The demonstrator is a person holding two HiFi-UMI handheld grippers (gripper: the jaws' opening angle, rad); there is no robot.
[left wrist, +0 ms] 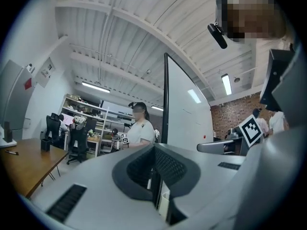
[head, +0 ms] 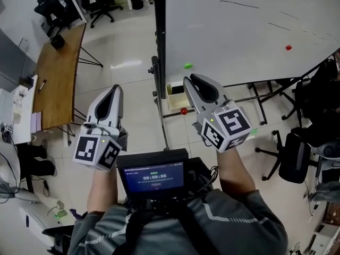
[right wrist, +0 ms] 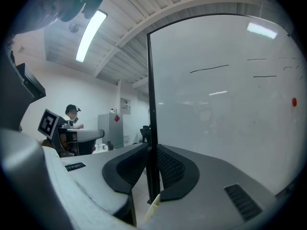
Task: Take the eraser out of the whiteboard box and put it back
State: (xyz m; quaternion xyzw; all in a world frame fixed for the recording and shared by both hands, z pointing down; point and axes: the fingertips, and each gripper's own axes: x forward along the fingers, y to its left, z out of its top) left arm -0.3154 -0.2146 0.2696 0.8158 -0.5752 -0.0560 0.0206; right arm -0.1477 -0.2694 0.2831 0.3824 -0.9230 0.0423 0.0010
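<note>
A cream whiteboard box (head: 171,95) hangs at the lower left corner of the big whiteboard (head: 239,31). I cannot make out an eraser inside it. My right gripper (head: 192,80) points at the board just right of the box, jaws parted by a narrow slit with nothing between them. In the right gripper view the board's black edge post (right wrist: 149,104) shows through that slit (right wrist: 152,163), with a sliver of the box (right wrist: 153,206) below. My left gripper (head: 113,92) hangs over the floor left of the board, jaws together and empty; the left gripper view (left wrist: 154,159) shows them closed.
A wooden desk (head: 56,78) stands at the left, with office chairs (head: 101,4) beyond it. A black chair (head: 295,155) and the board's stand legs (head: 265,97) are at the right. Magnets (head: 184,111) sit on the board. A person (left wrist: 139,128) stands beyond the board.
</note>
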